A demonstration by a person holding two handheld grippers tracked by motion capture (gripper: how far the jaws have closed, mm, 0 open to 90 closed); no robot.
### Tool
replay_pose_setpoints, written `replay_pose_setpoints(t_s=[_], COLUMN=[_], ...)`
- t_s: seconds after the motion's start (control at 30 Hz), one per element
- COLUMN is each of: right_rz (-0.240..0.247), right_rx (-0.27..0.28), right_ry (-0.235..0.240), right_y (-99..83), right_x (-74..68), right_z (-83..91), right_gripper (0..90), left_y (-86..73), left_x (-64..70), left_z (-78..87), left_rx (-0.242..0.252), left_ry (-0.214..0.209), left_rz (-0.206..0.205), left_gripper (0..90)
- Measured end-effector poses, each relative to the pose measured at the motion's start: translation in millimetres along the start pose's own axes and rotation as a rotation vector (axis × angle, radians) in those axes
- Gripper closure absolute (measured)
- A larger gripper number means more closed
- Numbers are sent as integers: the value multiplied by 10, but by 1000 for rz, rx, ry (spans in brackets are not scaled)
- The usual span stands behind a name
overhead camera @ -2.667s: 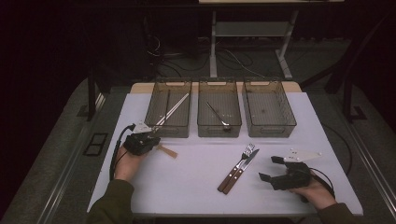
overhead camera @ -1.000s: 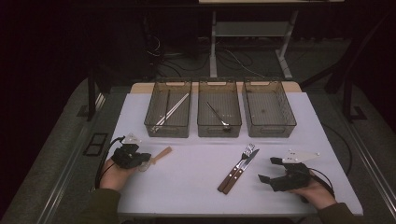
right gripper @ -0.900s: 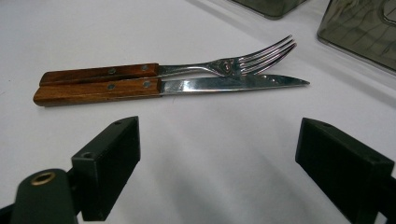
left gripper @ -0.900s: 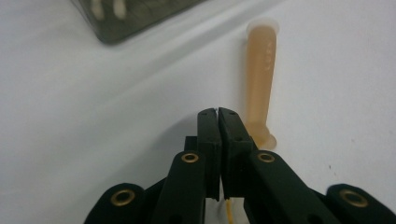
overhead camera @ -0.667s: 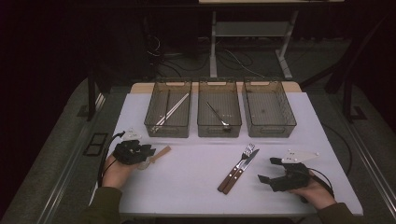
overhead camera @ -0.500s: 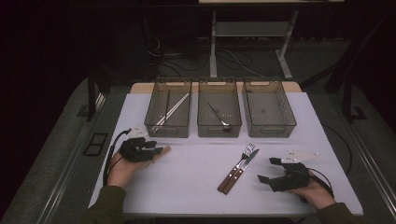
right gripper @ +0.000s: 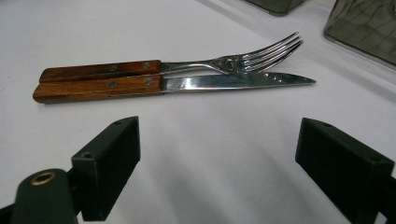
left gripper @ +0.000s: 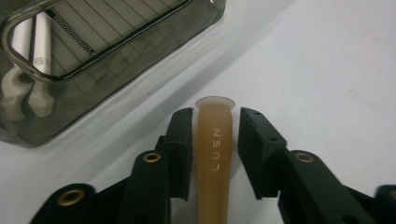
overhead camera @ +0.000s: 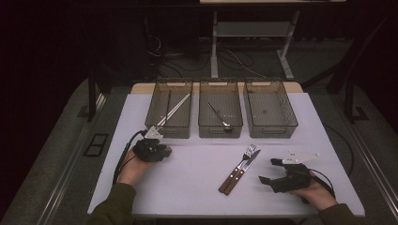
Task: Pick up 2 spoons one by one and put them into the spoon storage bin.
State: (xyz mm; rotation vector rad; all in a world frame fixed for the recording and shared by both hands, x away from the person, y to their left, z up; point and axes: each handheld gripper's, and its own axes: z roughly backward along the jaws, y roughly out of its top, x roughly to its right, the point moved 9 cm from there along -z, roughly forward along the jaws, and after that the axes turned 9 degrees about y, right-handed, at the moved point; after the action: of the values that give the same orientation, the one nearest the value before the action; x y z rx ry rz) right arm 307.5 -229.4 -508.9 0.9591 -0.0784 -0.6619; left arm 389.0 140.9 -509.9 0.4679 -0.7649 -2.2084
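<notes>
The right gripper (overhead camera: 274, 174) rests low on the near right of the white desk (overhead camera: 197, 197), held in the person's right hand (overhead camera: 315, 193), its jaws spread wide with nothing between them. In the right gripper view its jaws frame bare desk, and just beyond them lie a fork (right gripper: 177, 66) and a knife (right gripper: 173, 84), both wooden-handled, side by side and touching along their length.

At the near left, the left gripper (left gripper: 215, 135) is lowered over a tan handle (left gripper: 214, 154) marked LUSN. The handle lies flat on the desk between the two jaws, which stand close on either side of it with a thin gap showing on each; whether they press it cannot be told. In the high view this gripper sits just in front of the left bin (overhead camera: 171, 129).

Farther back three smoky bins stand in a row. The left one holds long pale utensils (overhead camera: 173, 110), the middle bin (overhead camera: 220, 127) a single metal piece (overhead camera: 218, 115), and the right bin (overhead camera: 271, 129) looks bare.
</notes>
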Motion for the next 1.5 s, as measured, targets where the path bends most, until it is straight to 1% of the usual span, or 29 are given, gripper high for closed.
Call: replay_pose_setpoints(t_s=[0.13,0.2,0.3,0.6,0.7,0.77,0.87,0.97,1.1,1.27,1.4,1.5], right_rz=[1,3,2,5,6,8,12,15,15,17,19,20], right_rx=[1,0,2,1,2,2,0,1,2,0,-3,-3], right_ry=[1,2,1,3,2,3,5,5,6,7,8,8], right_y=[3,-1,3,9,12,14,13,17,21,22,21,20], right_x=[-6,-13,-8,-11,-9,-11,-19,-22,-23,-28,-27,-31], right_z=[-3,-4,-2,-4,1,-2,-8,-7,-4,-6,-13,-14], right_gripper=[136,136,136,136,136,136,136,136,136,136,136,136], left_y=[-6,-4,-4,0,13,16,49,89,162,269,414,516], left_x=[7,12,12,-3,-1,9,53,106,185,263,384,507], left_z=[2,2,2,17,46,63,102,148,204,233,256,251], left_rx=[10,11,12,14,25,24,42,62,79,104,135,145], left_ry=[-8,-5,-9,-17,-38,-46,-71,-84,-100,-114,-137,-147], left_rz=[-12,-22,-28,13,39,47,72,82,88,97,93,71], left_gripper=[710,719,725,732,731,731,730,730,730,729,729,729])
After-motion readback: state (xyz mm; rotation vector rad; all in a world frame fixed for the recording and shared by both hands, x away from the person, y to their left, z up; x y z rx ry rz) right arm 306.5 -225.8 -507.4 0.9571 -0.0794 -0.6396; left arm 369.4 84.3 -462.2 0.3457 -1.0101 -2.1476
